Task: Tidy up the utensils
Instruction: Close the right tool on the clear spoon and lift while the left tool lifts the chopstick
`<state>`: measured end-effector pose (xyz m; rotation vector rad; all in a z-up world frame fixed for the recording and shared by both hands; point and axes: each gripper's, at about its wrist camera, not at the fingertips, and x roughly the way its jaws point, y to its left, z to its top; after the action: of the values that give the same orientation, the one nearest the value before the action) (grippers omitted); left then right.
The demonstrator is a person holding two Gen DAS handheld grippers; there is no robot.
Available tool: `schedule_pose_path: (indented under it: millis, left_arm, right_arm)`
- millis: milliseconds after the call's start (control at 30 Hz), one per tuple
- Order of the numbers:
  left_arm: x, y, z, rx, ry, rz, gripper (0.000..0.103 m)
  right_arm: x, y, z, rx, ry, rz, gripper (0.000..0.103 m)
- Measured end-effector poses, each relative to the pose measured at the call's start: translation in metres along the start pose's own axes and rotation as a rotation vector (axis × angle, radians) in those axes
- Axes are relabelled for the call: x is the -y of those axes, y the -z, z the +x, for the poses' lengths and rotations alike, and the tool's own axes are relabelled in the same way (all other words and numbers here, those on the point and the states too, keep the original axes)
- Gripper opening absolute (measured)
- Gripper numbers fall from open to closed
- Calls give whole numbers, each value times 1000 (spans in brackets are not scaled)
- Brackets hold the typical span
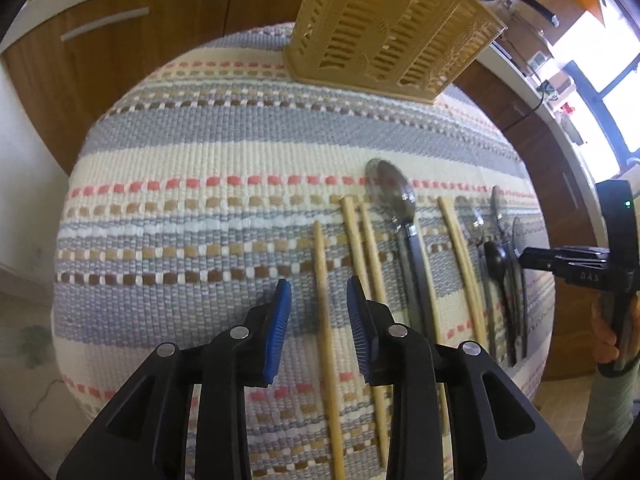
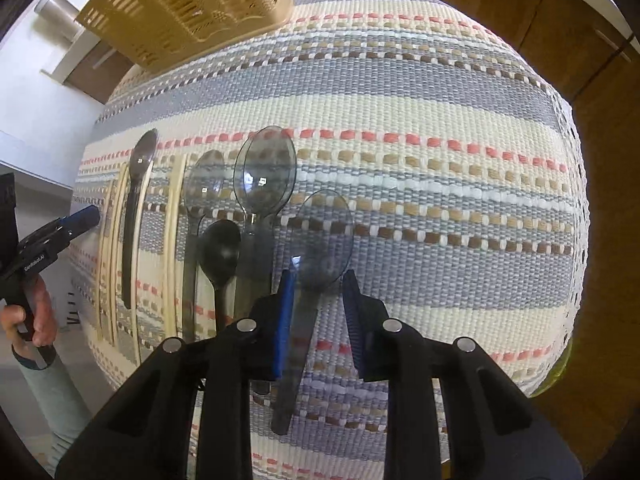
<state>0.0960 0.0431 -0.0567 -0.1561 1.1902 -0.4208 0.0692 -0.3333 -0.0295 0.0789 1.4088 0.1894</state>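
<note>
L tool jaws apart, straddling chopstick, long axis w/ fingers. R tool apart astride smoky spoon handle, left pad touching it.

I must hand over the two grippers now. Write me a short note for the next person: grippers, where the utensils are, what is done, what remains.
Left gripper: open, straddling one chopstick, pads not pressing it.
Right gripper: open around the handle of a clear grey spoon; no firm grip visible.
Utensils: chopsticks and spoons lie side by side on the striped cloth.
Basket: at the far edge of the cloth; nothing visible inside.
Done: nothing in the basket, as far as the views show.
Left: all utensils to sort.
</note>
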Motion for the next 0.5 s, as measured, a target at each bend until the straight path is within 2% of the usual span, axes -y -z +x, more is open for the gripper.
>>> schedule_pose_path:
  millis: [67, 133, 300, 400, 433, 500]
  left_arm:
    - [2, 2, -1, -6, -14, 18, 28]
    - [9, 2, 2, -8, -39, 36, 28]
    - [41, 0, 11, -33, -179, 150, 31]
    - [51, -1, 16, -34, -245, 199, 29]
    - [54, -1, 17, -34, -255, 204, 28]
    - [57, -1, 18, -26, -279, 216, 21]
  right_arm:
    - [-12, 0, 9, 4, 46, -20, 23]
    - [-14, 0, 12, 1, 57, -23, 23]
    - [-26, -2, 25, 1, 111, -28, 25]
    - [-48, -19, 36, 1, 144, -51, 36]
    - [-54, -24, 38, 0, 145, -52, 43]
    - [-63, -30, 42, 9, 172, -67, 46]
